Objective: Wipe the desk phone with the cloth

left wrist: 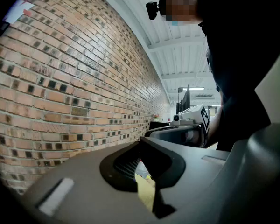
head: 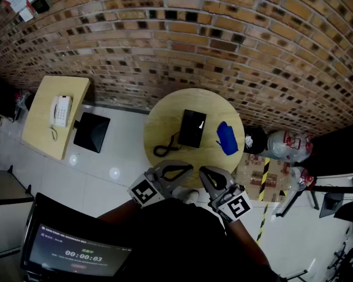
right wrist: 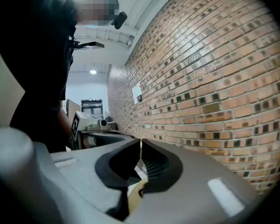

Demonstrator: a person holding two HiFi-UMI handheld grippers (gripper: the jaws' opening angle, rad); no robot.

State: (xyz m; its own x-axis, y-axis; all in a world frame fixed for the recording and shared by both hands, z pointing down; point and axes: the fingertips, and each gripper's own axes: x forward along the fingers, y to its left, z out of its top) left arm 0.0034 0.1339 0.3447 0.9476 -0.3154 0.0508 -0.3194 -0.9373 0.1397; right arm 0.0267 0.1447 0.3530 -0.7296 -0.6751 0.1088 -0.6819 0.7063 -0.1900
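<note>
A black desk phone (head: pixel 192 128) lies on the middle of a round wooden table (head: pixel 159 125), and its coiled cord (head: pixel 163 149) trails off to the left. To the phone's right lies a blue cloth (head: pixel 226 138). Both grippers hover side by side over the table's near edge, close to my body and well short of phone and cloth. My left gripper (head: pixel 189 168) (left wrist: pixel 140 143) is shut with its tips together and nothing between them. My right gripper (head: pixel 202 171) (right wrist: pixel 141 141) is shut too, and empty. Both gripper views look mostly at the brick wall.
A rectangular wooden side table (head: pixel 38 128) with a white phone (head: pixel 61 110) stands at the left, a black square stool (head: pixel 92 132) beside it. Bags and bottles (head: pixel 285 145) and a cardboard box (head: pixel 256 178) crowd the right. A screen (head: pixel 76 254) sits at lower left.
</note>
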